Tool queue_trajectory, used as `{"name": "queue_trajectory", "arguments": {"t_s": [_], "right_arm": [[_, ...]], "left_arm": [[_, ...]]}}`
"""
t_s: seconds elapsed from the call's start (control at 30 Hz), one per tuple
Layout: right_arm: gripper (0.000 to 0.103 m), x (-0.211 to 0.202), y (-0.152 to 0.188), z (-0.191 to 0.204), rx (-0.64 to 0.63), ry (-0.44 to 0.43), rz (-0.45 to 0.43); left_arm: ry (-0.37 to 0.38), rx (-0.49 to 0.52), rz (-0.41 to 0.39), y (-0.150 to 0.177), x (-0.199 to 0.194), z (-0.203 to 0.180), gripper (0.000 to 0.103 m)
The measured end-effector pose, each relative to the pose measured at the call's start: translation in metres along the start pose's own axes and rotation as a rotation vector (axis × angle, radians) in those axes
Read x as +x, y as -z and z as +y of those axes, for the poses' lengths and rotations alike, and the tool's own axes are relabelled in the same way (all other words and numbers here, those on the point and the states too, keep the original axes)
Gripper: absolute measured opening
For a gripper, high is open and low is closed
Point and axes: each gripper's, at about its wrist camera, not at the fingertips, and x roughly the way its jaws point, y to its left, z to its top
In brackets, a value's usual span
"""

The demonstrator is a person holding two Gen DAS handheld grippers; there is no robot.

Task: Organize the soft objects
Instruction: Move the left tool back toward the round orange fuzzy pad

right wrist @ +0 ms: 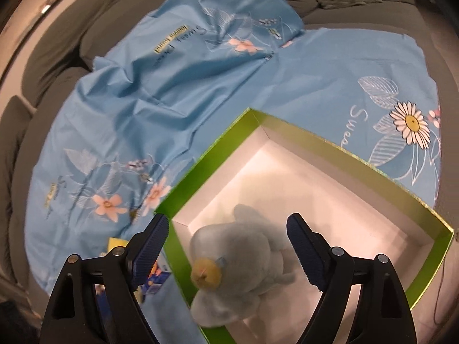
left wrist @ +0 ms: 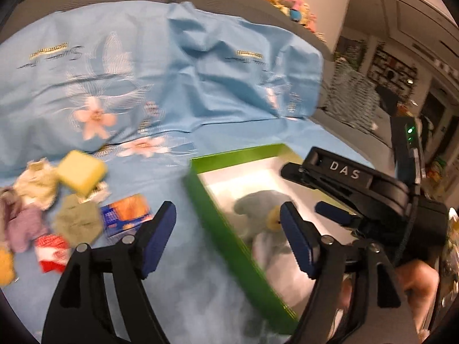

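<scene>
the box [right wrist: 200,169] sits on the sheet [right wrist: 178,91] spread over the sofa [right wrist: 51,46], and the plush toy [right wrist: 243,261] lies inside it at the near corner. in the left wrist view a heap of small soft things [left wrist: 51,200] lies on the sheet left of the box, with stuffed toys [left wrist: 287,0] up on the sofa back behind.

right gripper [right wrist: 226,246] is hanging above the green box [right wrist: 401,189], jaws standing wide, pads touching nothing | grey-blue plush toy [right wrist: 243,275] with a yellow snout is lying inside the box at its near-left corner | box is sitting on a blue floral sheet [right wrist: 172,91] | sheet is covering a grey sofa [right wrist: 57,40]
</scene>
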Motion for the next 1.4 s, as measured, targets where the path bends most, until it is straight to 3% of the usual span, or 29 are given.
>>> {"name": "queue_trajectory", "arguments": {"t_s": [0.07,0.2,0.47,0.57,0.67,0.8,1.2,1.33,1.4], "right_arm": [[0.086,0.007,0.002,0.004,-0.026,0.037,-0.004],[0.086,0.026,0.008,0.011,-0.067,0.183,0.025],[0.086,0.029,0.019,0.032,-0.129,0.235,-0.017],[0.086,0.040,0.020,0.036,-0.145,0.241,0.028],[0.086,0.060,0.026,0.039,-0.184,0.281,0.111],[0.086,0.050,0.027,0.051,-0.248,0.299,0.029],[0.086,0.071,0.053,0.115,-0.436,0.215,0.038],[0.086,0.051,0.072,0.143,-0.542,0.267,-0.106],[0.086,0.032,0.080,0.154,-0.556,0.225,-0.159]], "left_arm": [[-0.069,-0.009,-0.001,0.002,-0.011,0.010,0.077],[-0.284,-0.006,0.000,0.012,-0.039,0.034,0.081],[-0.422,-0.141,-0.013,0.034,-0.092,0.105,0.082],[-0.469,-0.174,-0.017,0.042,-0.108,0.129,0.082],[-0.498,-0.197,-0.018,0.050,-0.121,0.147,0.082],[-0.520,-0.228,-0.010,0.059,-0.128,0.169,0.082],[-0.567,-0.356,-0.011,0.075,-0.131,0.228,0.082],[-0.576,-0.388,0.004,0.080,-0.133,0.244,0.083],[-0.590,-0.392,0.002,0.081,-0.137,0.249,0.084]]}}
